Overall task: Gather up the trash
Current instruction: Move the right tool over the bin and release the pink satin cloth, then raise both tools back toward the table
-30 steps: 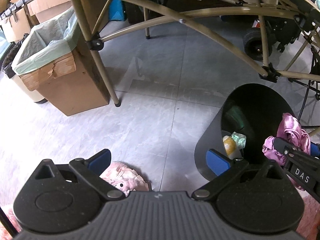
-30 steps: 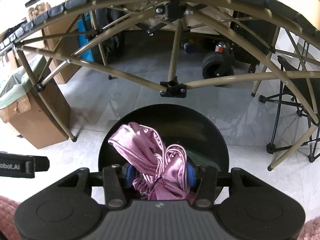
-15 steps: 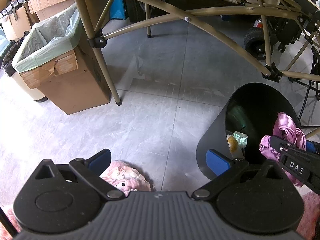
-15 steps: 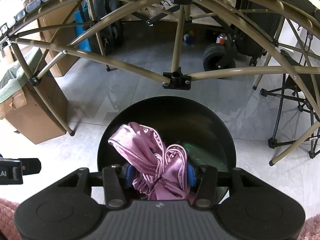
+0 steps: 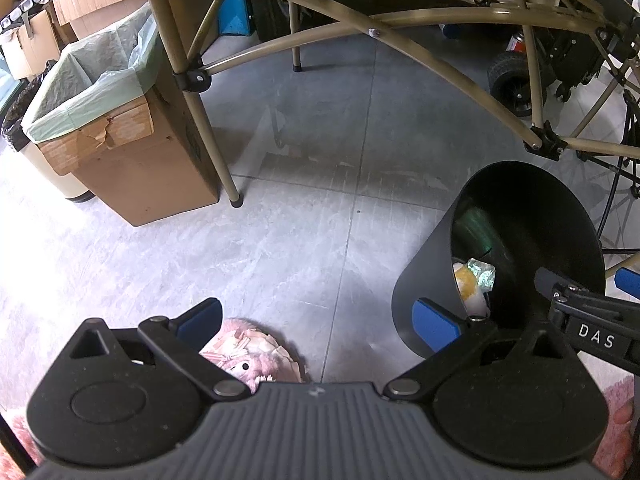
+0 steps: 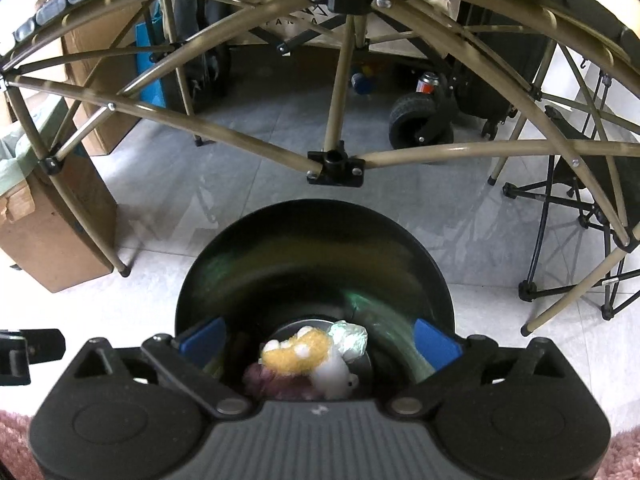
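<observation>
My right gripper (image 6: 320,340) hangs over the mouth of the black bin (image 6: 312,248). Its jaws are opening, and nothing is between the blue pads. A purple-pink satin cloth (image 6: 268,380) lies blurred at the bin's bottom, beside a yellow-and-white fluffy piece (image 6: 304,354) and a pale green wrapper (image 6: 350,336). In the left wrist view the bin (image 5: 424,280) stands at the right, with the right gripper (image 5: 584,280) above its rim. My left gripper (image 5: 316,320) is open and empty over the floor. A pink fluffy thing with crumpled pale paper (image 5: 248,360) lies just below it.
A cardboard box lined with a green bag (image 5: 120,152) stands at the left beside a tan table leg (image 5: 208,120). The table's frame arches overhead. A wheeled cart (image 5: 516,84) and a folding chair (image 6: 580,216) sit behind. Pink rug (image 6: 16,440) edges the bottom.
The right gripper's jaws have spread wide and let go of the purple-pink cloth, which has dropped into the bin. The left gripper has stayed where it was.
</observation>
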